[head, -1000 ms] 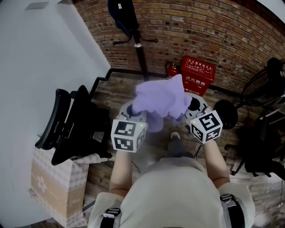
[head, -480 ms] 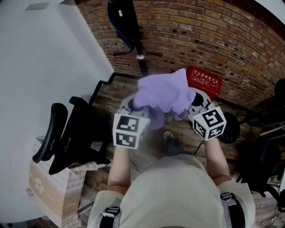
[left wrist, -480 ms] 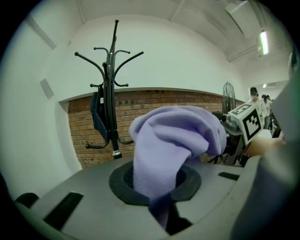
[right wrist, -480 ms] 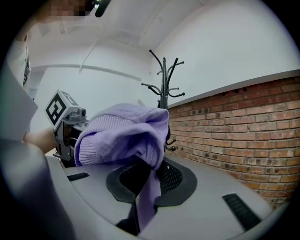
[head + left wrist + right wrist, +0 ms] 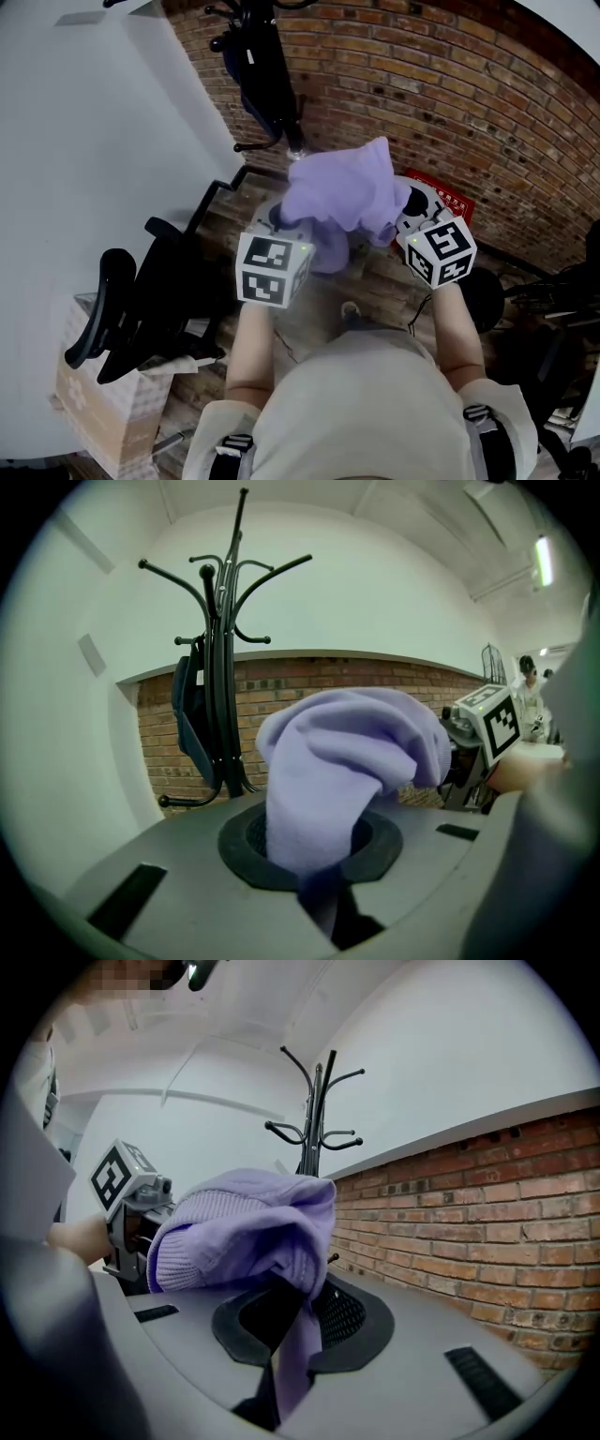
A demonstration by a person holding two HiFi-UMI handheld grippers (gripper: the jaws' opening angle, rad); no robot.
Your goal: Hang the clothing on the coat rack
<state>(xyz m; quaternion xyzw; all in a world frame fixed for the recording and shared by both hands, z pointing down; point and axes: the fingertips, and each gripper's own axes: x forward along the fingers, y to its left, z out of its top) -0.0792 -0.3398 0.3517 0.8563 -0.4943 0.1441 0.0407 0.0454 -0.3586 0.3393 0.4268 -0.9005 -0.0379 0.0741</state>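
A lilac knitted garment (image 5: 342, 192) is held up between my two grippers, bunched into a mound. My left gripper (image 5: 277, 225) is shut on the garment's left side, where the cloth (image 5: 323, 789) runs down between its jaws. On the other side, my right gripper (image 5: 409, 217) is shut on the fabric (image 5: 281, 1241) too. The black coat rack (image 5: 272, 89) stands ahead against the brick wall, with a dark garment (image 5: 192, 728) hanging on it. Its curved hooks (image 5: 220, 574) rise above the lilac cloth in the left gripper view. The rack's top (image 5: 319, 1101) also shows in the right gripper view.
A black office chair (image 5: 150, 300) stands to my left beside a cardboard box (image 5: 98, 412). A red box (image 5: 450, 202) sits on the wooden floor by the brick wall (image 5: 469, 103). Dark furniture (image 5: 553, 319) is at the right. A white wall (image 5: 84, 141) fills the left.
I have come closer to the coat rack and the brick wall. Both grippers have lifted the lilac garment slightly higher and forward. The chair and red box have slid back in view.
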